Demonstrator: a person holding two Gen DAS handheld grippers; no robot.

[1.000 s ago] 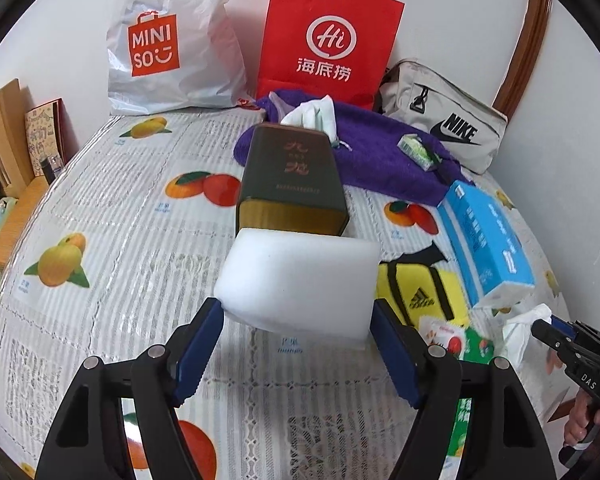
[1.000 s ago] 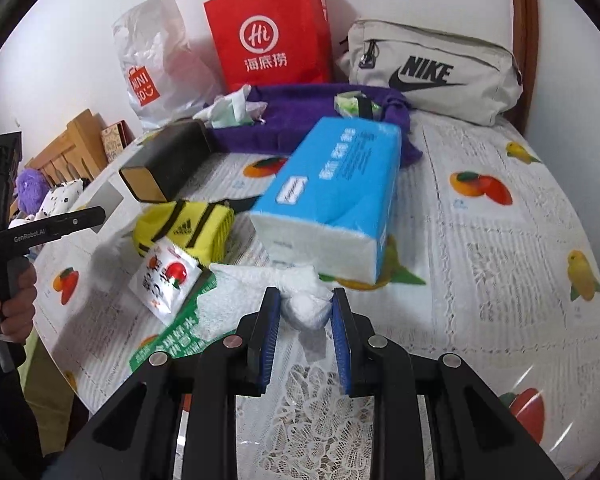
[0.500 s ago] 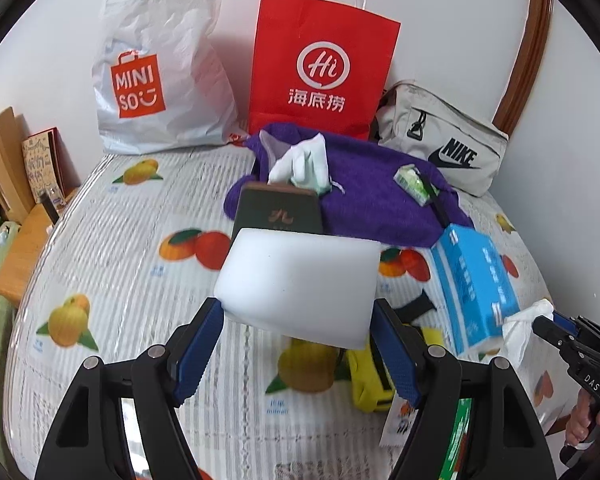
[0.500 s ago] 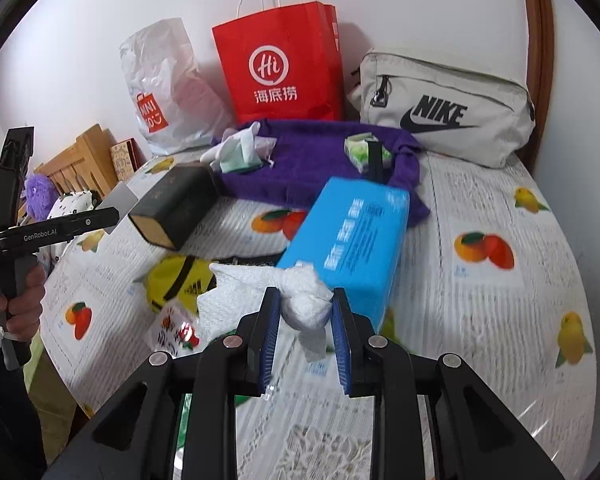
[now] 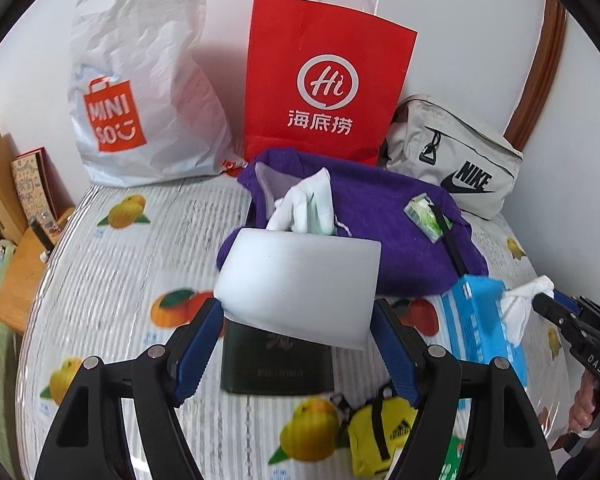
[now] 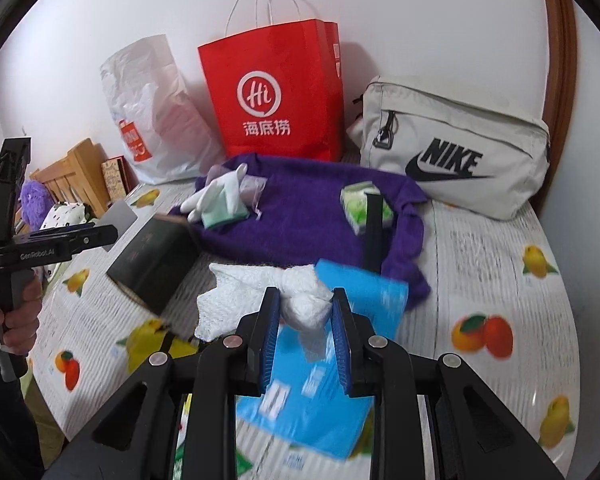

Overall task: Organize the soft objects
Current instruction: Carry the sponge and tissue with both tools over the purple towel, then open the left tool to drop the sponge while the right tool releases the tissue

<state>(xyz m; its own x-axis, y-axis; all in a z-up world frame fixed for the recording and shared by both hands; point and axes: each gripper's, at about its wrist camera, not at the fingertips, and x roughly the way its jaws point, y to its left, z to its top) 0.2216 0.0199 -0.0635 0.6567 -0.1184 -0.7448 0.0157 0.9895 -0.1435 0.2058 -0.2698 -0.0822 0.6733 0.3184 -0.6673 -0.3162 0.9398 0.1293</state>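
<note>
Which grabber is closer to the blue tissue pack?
Right. The right gripper, clutching a white cloth, hangs just above the blue tissue pack. The left gripper is off to its side.

White wall [image 6: 420, 20] behind fruit-print tablecloth [image 6: 500, 264].

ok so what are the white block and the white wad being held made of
White block: probably foam sponge, matte, smooth, with soft rounded edges. White wad: looks like tissue or paper towel, crumpled, with a dimpled surface.

Both handheld grippers are black plastic frames with silver screws and ribbed blue pads: left gripper [image 5: 298, 356], right gripper [image 6: 305, 336].
</note>
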